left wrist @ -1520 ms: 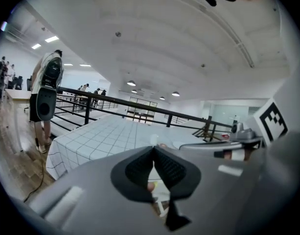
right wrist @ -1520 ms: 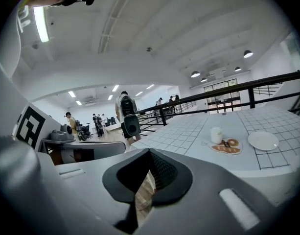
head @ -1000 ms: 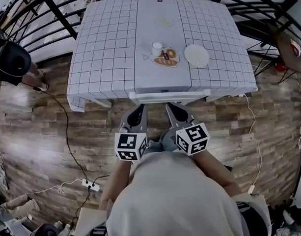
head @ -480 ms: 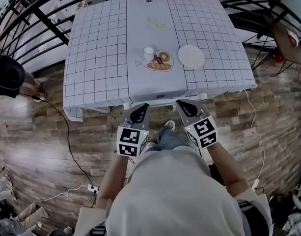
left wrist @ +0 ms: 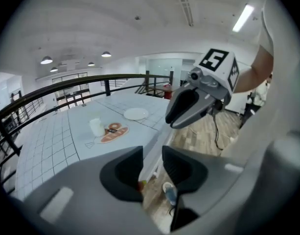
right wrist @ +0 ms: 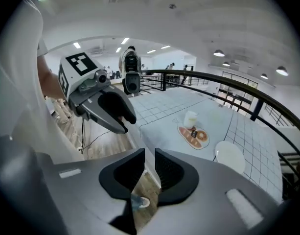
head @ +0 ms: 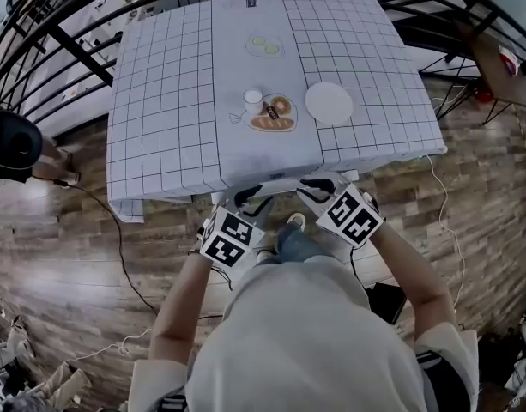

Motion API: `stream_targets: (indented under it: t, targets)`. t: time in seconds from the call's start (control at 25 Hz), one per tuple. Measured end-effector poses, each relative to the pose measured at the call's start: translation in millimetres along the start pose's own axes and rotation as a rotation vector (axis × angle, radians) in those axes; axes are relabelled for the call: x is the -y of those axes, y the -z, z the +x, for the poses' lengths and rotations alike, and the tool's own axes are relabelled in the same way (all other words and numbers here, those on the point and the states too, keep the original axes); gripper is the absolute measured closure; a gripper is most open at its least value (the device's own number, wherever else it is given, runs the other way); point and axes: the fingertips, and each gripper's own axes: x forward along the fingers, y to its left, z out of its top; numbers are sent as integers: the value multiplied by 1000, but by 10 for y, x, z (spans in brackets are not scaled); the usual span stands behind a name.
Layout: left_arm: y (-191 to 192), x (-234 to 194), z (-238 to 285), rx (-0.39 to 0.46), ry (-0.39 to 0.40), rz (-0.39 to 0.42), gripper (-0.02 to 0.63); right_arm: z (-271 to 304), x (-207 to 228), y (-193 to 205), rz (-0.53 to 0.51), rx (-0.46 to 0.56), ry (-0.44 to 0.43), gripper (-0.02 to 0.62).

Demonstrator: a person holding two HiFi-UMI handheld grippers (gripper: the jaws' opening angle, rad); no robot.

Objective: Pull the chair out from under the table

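well, the chair [head: 278,184] sits tucked under the tabletop's [head: 172,118] near edge, only its white back showing. the left tongs [head: 250,201], fairly wide, and the right tongs [head: 317,187], narrower, have just been opening, each straddling that back without pinching it.

I read a square table in a white grid-checked cloth [head: 160,118], with a plain pale strip down its middle. On it:
- a small white cup [head: 253,101], touching a tan oval dish [head: 273,118] of brown pieces, possibly pastries
- a round white plate [head: 329,104], just beside the dish
- two pale green discs [head: 264,45], well apart from the rest

A black cable [head: 117,234] lies on the wood-plank floor [head: 65,256].
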Motion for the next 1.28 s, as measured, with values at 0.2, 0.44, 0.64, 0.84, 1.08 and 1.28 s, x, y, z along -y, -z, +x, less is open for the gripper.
stream_targets:
  t: [0.2,0.44,0.64,0.84,1.08,1.28]
  targets:
    - [31,90,136,-86,78,147,458,74,-25,44,-107,-84,-66,510]
    - [97,133,285,-184,105,295,436,123,-29,103,-224,-174,-124,489]
    - [220,138,432,-288,140,409,430,223,-2,243,-370,-284,-177,472]
    - [317,83,569,-367,143,513,428,374,9,401,-491,-372,-219,471]
    - [394,39,712,-439,161,609,430,572,-31,488,-554,-422,-258,471]
    - [515,71,827,-488,184,664,443,713,-59,555,-557,-441,-280,472]
